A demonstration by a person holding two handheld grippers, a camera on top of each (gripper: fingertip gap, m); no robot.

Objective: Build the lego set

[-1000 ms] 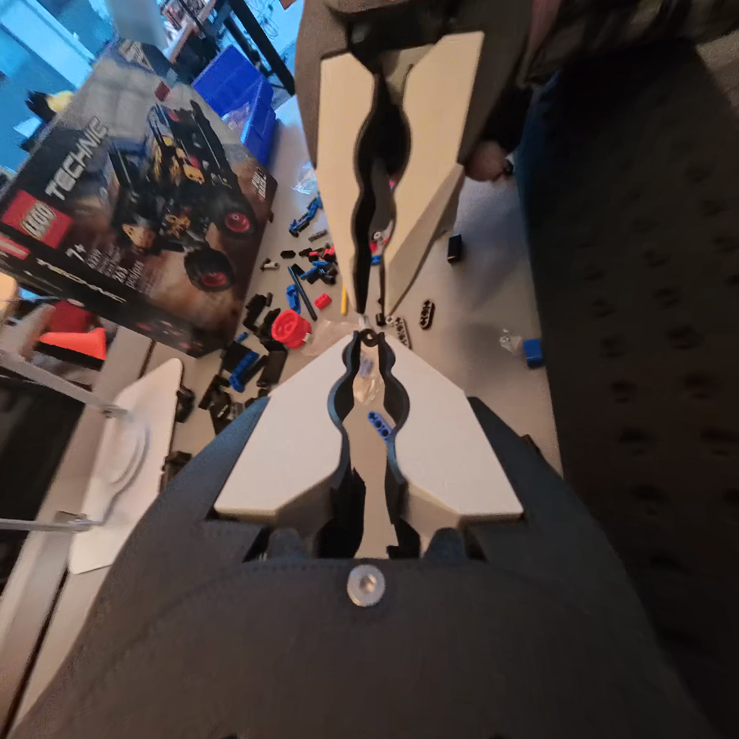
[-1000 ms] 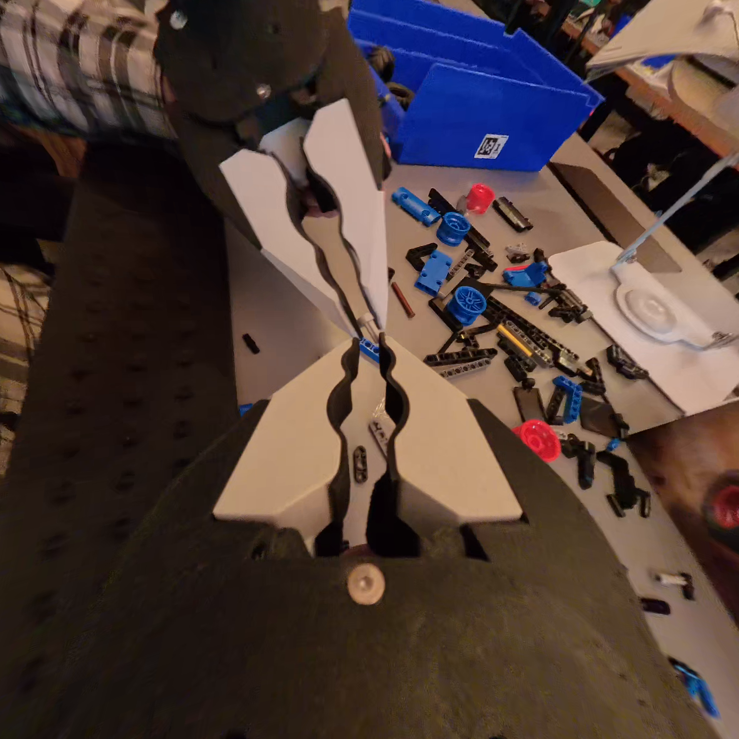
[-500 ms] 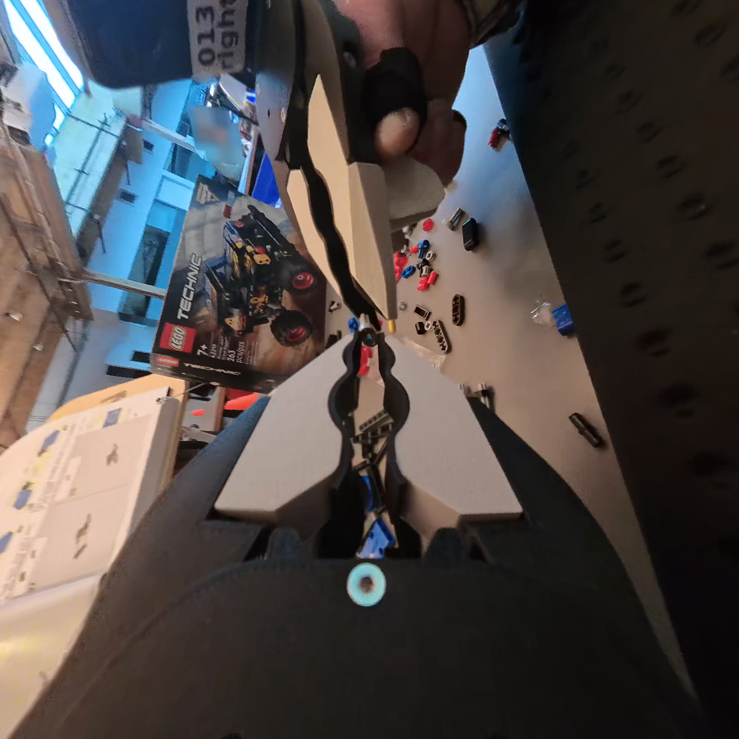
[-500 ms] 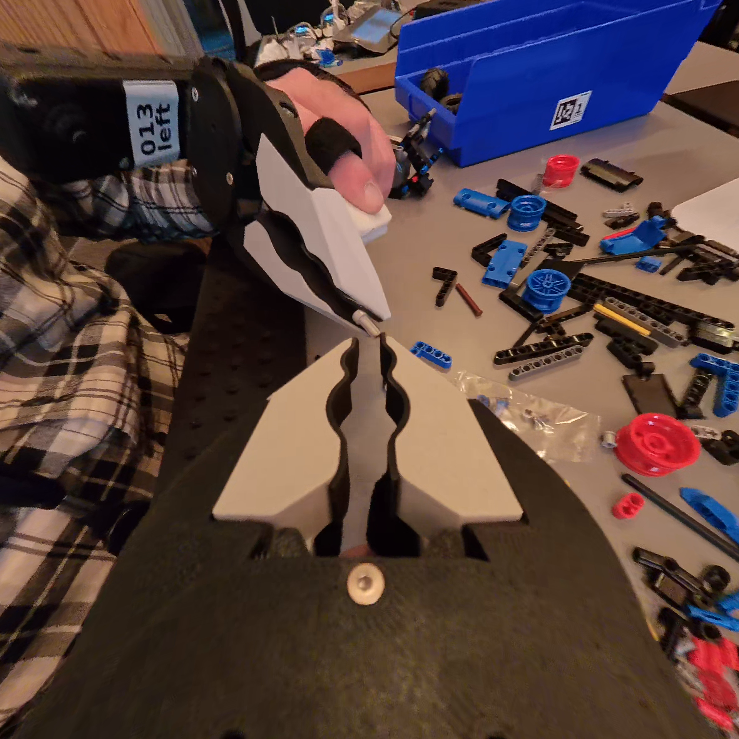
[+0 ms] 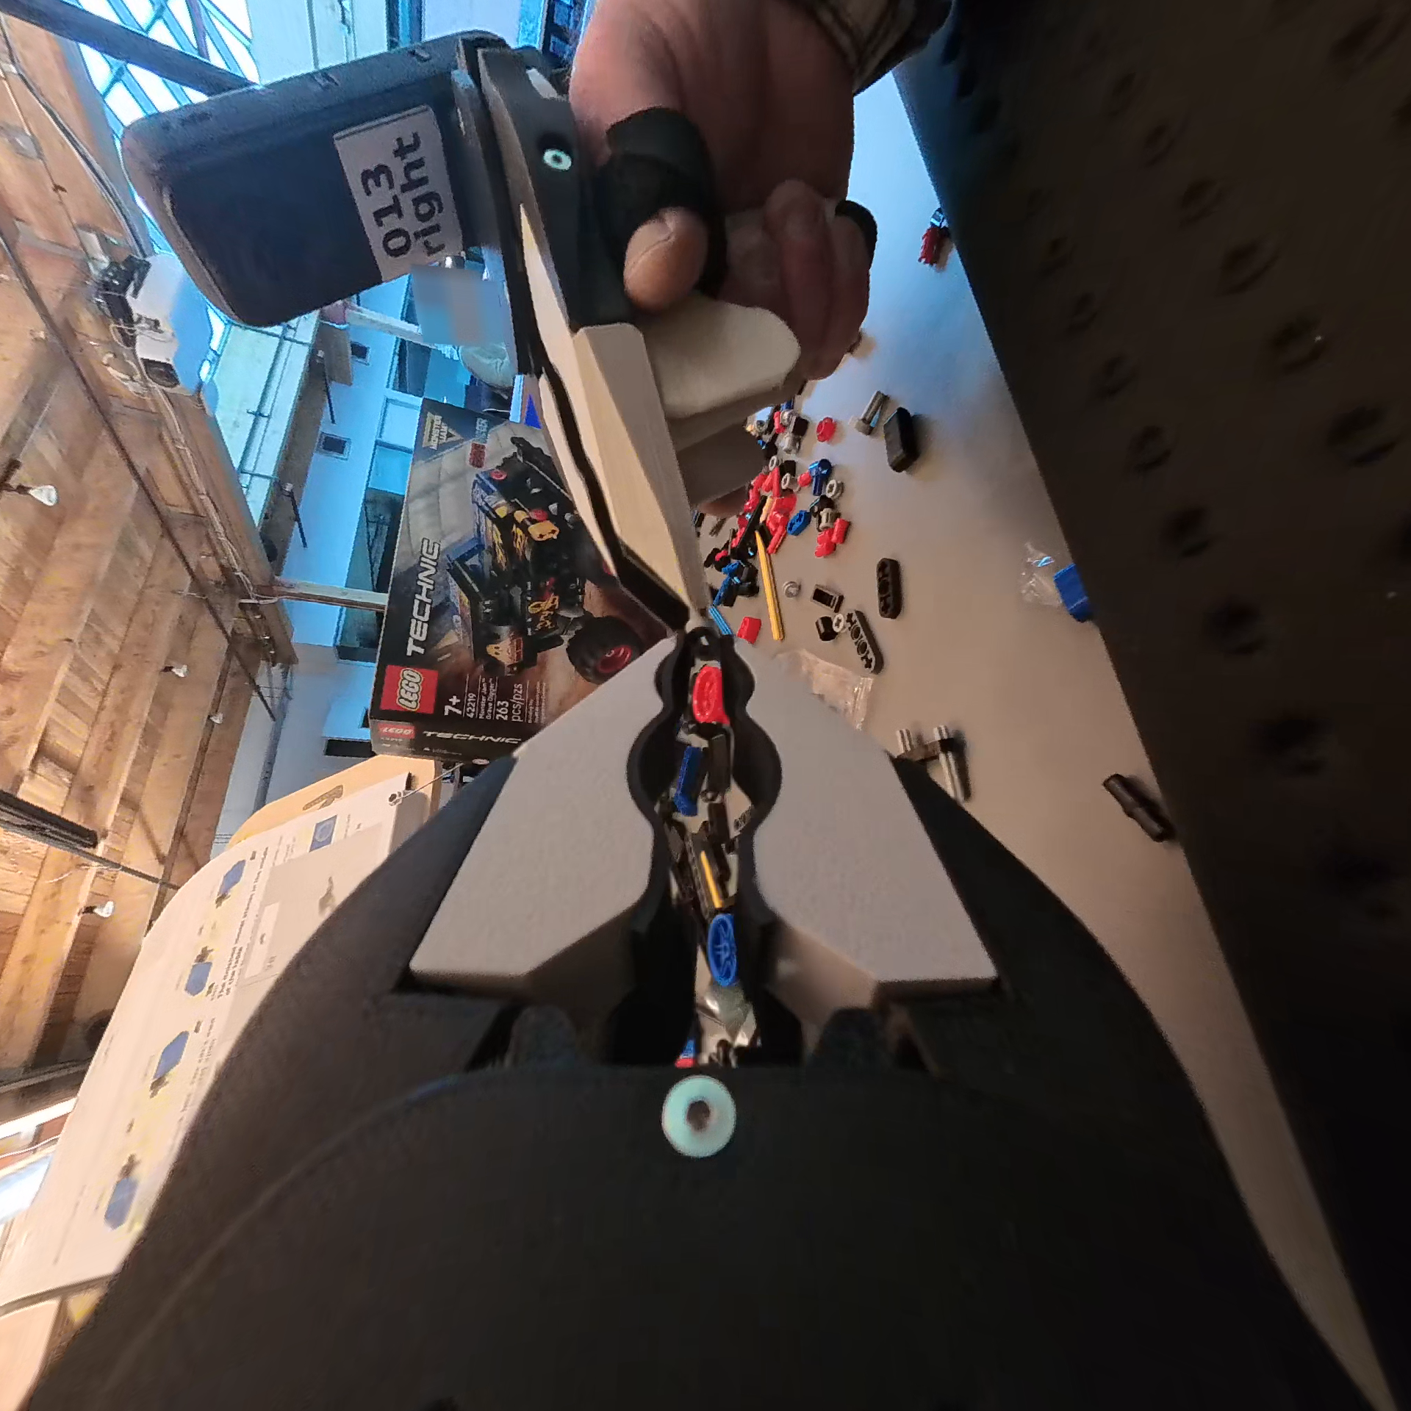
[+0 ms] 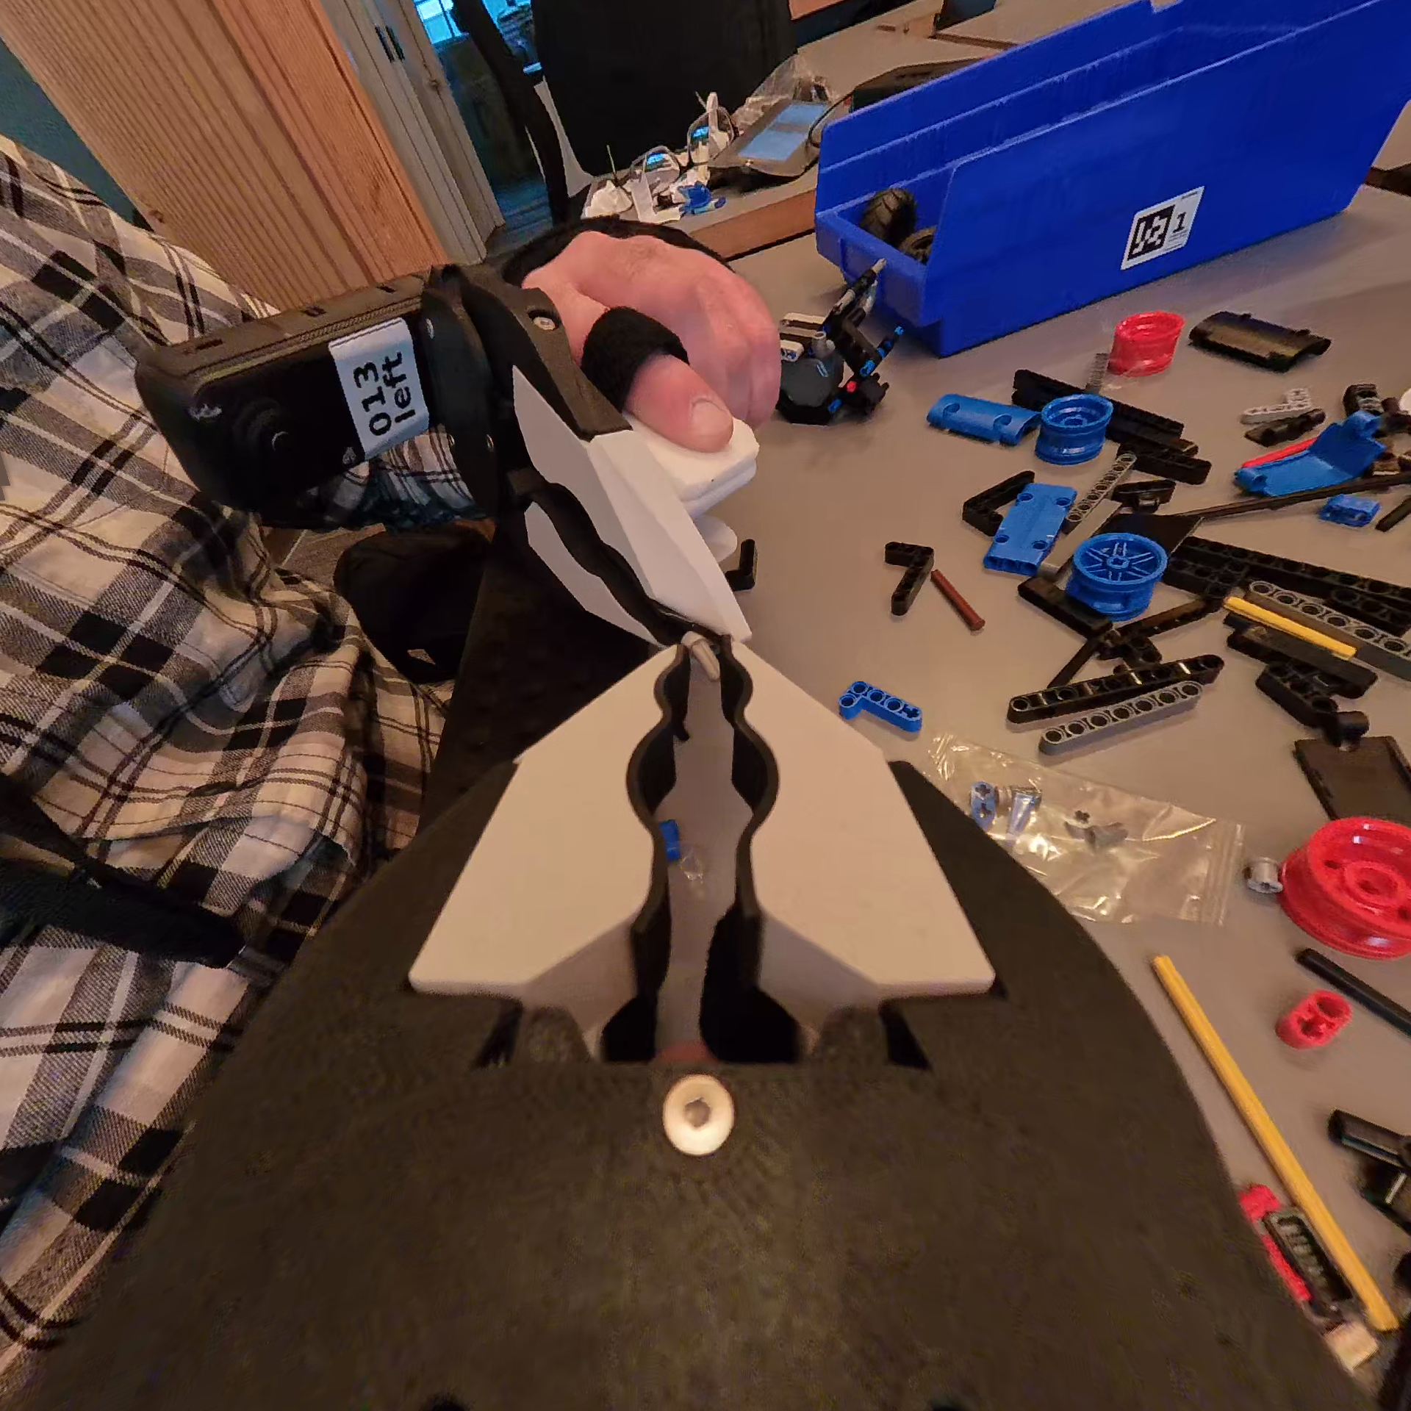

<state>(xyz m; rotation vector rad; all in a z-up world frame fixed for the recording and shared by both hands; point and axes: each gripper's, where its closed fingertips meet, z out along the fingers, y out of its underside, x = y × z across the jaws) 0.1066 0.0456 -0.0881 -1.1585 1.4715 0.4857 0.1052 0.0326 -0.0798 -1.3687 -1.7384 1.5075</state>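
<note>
Currently, left wrist view, left to right: open instruction booklet (image 5: pixel 229 954); set box (image 5: pixel 473 611) standing behind it; both grippers meeting tip to tip mid-frame; then small red, blue and black loose parts (image 5: pixel 794 519) scattered on the grey worktop (image 5: pixel 1015 687).

Left gripper (image 5: pixel 702 637): jaws drawn together at the tips, pinching a small black piece (image 5: pixel 703 636), held in the air above the worktop. Right gripper (image 5: pixel 691 603) comes in from above, tip touching that same spot.

Right wrist view, left to right: plaid sleeve (image 6: pixel 153 611); the left gripper and the hand (image 6: pixel 672 336) driving it; a pale grey pin (image 6: pixel 703 653) exactly where the two tips meet. Right jaws show a narrow gap at the tip with the pin in it. Cannot tell whether they clamp it, or whether the pin rides with the left gripper's piece.

Further right: one small dark sub-assembly (image 6: pixel 832 366) by the blue bin (image 6: pixel 1069 229), black tyres (image 6: pixel 893 214) inside the bin, blue wheel hubs (image 6: pixel 1118 565), black and grey beams (image 6: pixel 1115 687), a clear bag (image 6: pixel 1084 832) of tiny parts, a red hub (image 6: pixel 1351 893).

Judgement: early in the build. Step in hand looks like mating pin to connector. One sub-assembly exists; nearly all beams, hubs, tyres and axles remain unfitted.
</note>
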